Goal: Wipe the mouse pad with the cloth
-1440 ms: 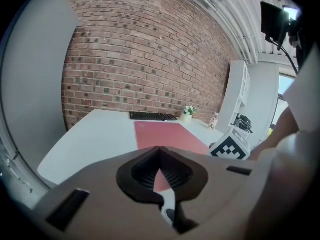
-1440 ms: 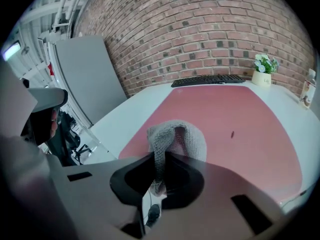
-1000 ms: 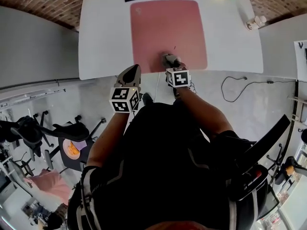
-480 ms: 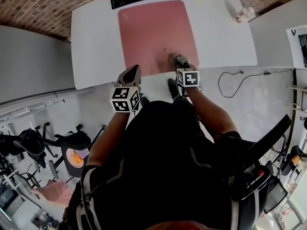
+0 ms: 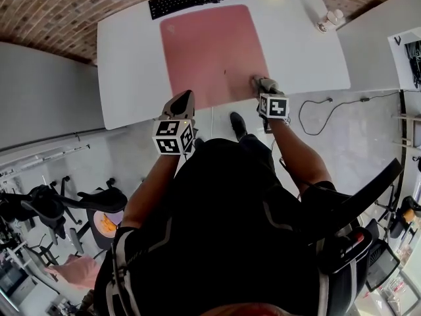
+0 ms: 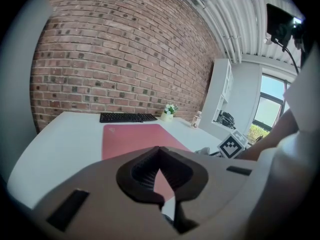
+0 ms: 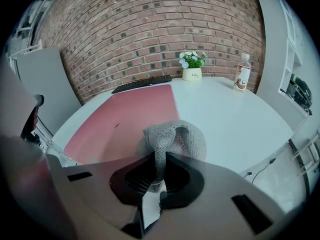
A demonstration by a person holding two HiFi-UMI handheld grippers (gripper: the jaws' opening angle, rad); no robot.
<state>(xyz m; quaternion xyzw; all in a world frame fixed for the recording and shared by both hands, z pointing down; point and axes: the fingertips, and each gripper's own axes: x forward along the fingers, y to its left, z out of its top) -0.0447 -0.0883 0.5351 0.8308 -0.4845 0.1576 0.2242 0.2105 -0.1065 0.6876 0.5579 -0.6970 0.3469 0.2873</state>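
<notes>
Ahead of your left tongs (image 5: 183, 99) and right tongs (image 5: 262, 84), a white table (image 5: 131, 64) stands against a red brick wall (image 6: 115, 59). Beyond the right tongs and off to their right, a white shelf unit (image 6: 223, 96) rises beside a window (image 6: 267, 109) bright with daylight. White pipes (image 6: 227, 19) run along the ceiling above. A grey partition (image 5: 46, 64) flanks the table left of your left tongs. The floor (image 5: 368, 137) beneath is pale grey; a black cable (image 5: 368, 99) lies right of the right tongs, and black exercise machines (image 5: 39, 193) stand behind and left of the left tongs.
</notes>
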